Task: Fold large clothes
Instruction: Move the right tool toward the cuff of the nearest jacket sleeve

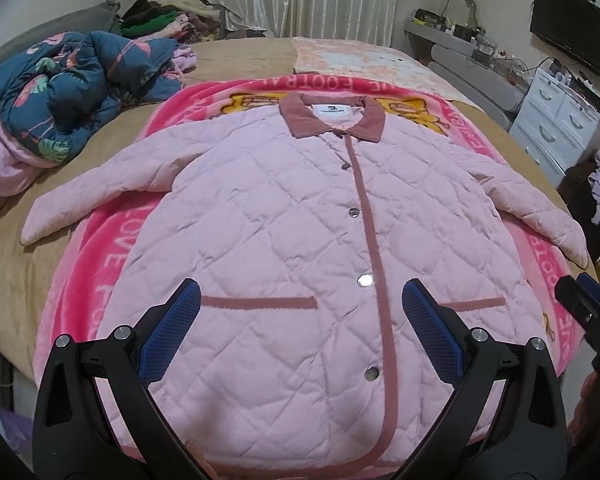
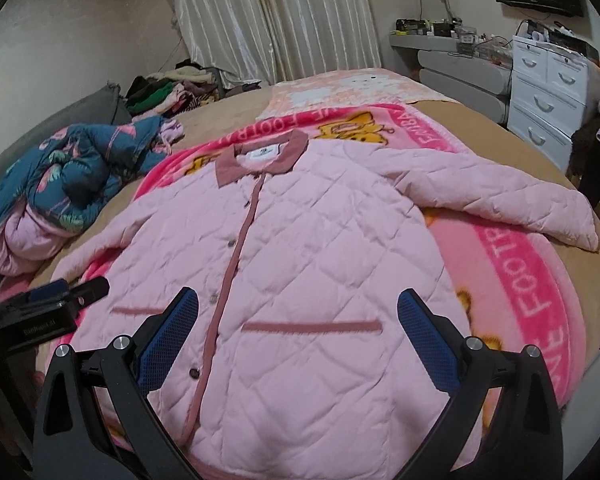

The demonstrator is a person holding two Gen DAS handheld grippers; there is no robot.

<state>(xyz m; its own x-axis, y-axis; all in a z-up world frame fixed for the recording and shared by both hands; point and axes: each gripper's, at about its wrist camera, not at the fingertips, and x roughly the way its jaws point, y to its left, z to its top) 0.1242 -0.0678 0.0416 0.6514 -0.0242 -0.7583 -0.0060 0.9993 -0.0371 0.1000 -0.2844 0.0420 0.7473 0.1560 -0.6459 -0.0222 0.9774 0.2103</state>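
Hem of the pink quilted button-front jacket (image 1: 300, 240) hidden behind black gripper frames at both views' bottom edges. White collar label (image 1: 332, 111) text too small to read. Pink lettered fleece blanket (image 2: 512, 264): wording partly covered by jacket.

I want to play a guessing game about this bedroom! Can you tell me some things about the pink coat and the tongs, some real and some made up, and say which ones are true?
1. The coat lies flat, front up, on a pink blanket. True.
2. The coat's collar is green. False: it is a darker dusty pink.
3. Both sleeves are folded over the chest. False: each sleeve is spread out to its side.
4. The left tongs are open and hold nothing. True.
5. The right tongs are pinching the hem. False: they are open, with nothing between them.
6. A blue flowery quilt is bunched up beside the blanket. True.
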